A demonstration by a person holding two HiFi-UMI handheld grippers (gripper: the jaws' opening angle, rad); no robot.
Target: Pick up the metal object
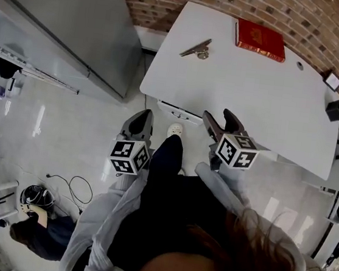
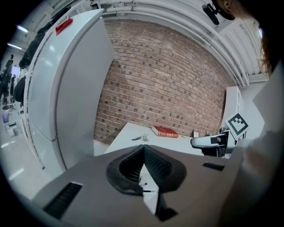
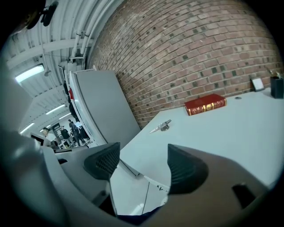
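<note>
The metal object (image 1: 197, 48), a slim silver clip-like piece, lies near the far left corner of the white table (image 1: 265, 107). It also shows small in the left gripper view (image 2: 140, 138) and in the right gripper view (image 3: 161, 126). My left gripper (image 1: 142, 117) hangs over the floor just short of the table's near left corner, its jaws shut with nothing between them (image 2: 143, 153). At the table's near edge my right gripper (image 1: 219, 118) is open and empty (image 3: 144, 162). Both are well short of the metal object.
A red book (image 1: 260, 39) lies at the table's far edge, right of the metal object. A small black holder (image 1: 335, 109) sits at the table's right end. A tall grey cabinet (image 1: 79, 22) stands left of the table, a brick wall (image 1: 307, 14) behind. A person crouches on the floor (image 1: 41, 229).
</note>
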